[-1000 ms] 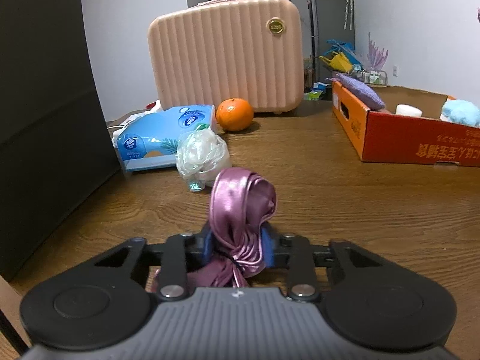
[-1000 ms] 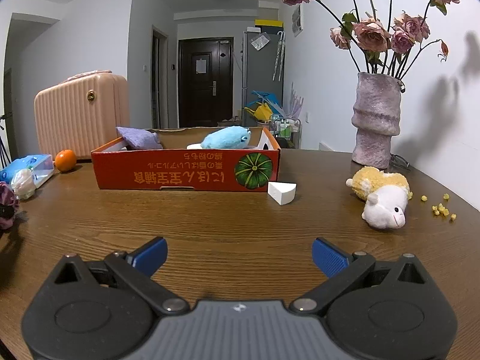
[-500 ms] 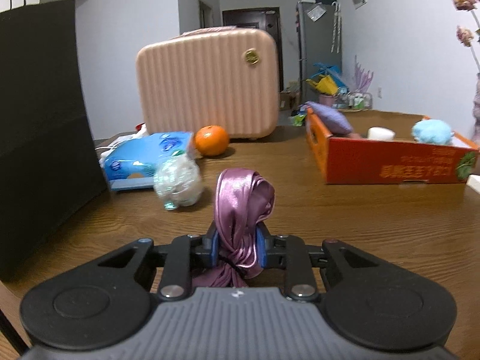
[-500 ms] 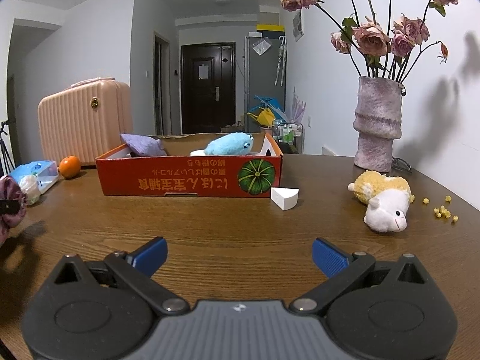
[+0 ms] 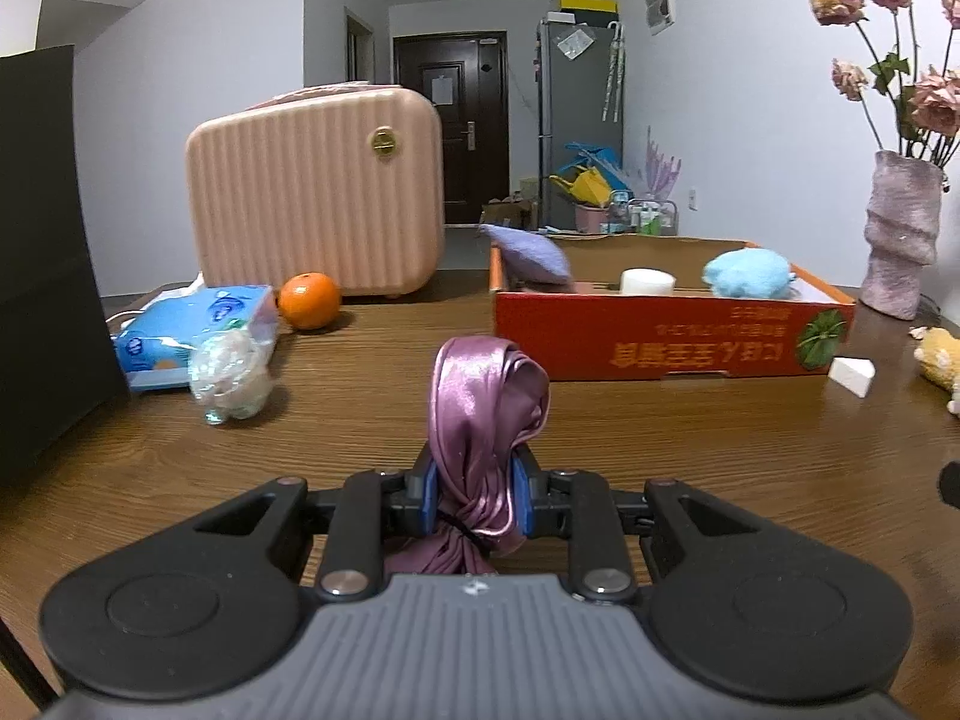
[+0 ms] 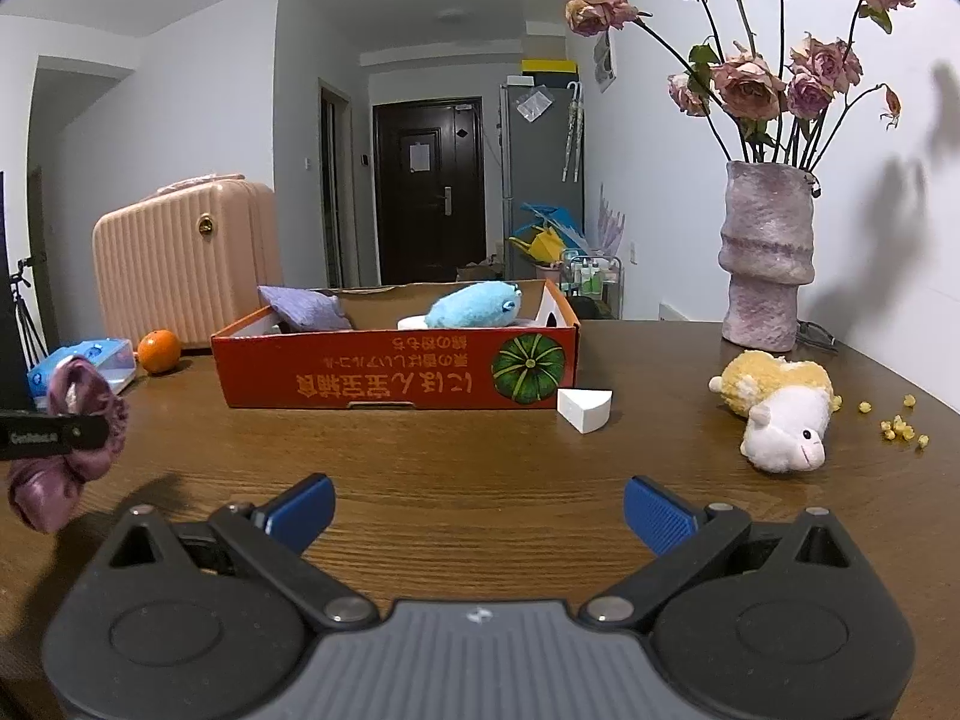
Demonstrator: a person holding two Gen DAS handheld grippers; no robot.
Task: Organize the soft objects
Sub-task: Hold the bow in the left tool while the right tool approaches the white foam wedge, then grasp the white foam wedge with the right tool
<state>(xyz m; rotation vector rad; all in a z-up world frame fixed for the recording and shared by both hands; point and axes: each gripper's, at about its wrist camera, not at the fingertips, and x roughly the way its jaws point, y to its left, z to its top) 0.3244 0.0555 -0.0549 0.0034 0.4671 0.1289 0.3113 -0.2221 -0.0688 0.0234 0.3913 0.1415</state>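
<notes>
My left gripper (image 5: 475,495) is shut on a shiny purple satin cloth bundle (image 5: 480,408) and holds it above the table; the bundle also shows at the left edge of the right wrist view (image 6: 66,438). Ahead stands the red cardboard box (image 5: 666,339), which holds a purple pillow (image 5: 528,255), a white roll (image 5: 647,282) and a blue plush (image 5: 750,273). My right gripper (image 6: 479,513) is open and empty over the table, facing the box (image 6: 396,372). A yellow and white plush lamb (image 6: 777,414) lies to its right.
A pink suitcase (image 5: 318,192), an orange (image 5: 309,300), a blue tissue pack (image 5: 192,330) and a crumpled plastic bag (image 5: 231,381) sit at the left. A white wedge (image 6: 584,408), a vase of roses (image 6: 768,258) and yellow crumbs (image 6: 900,426) are at the right.
My left gripper has risen and swung right with the cloth, bringing the whole box into view. The right gripper has stayed open and nearly still.
</notes>
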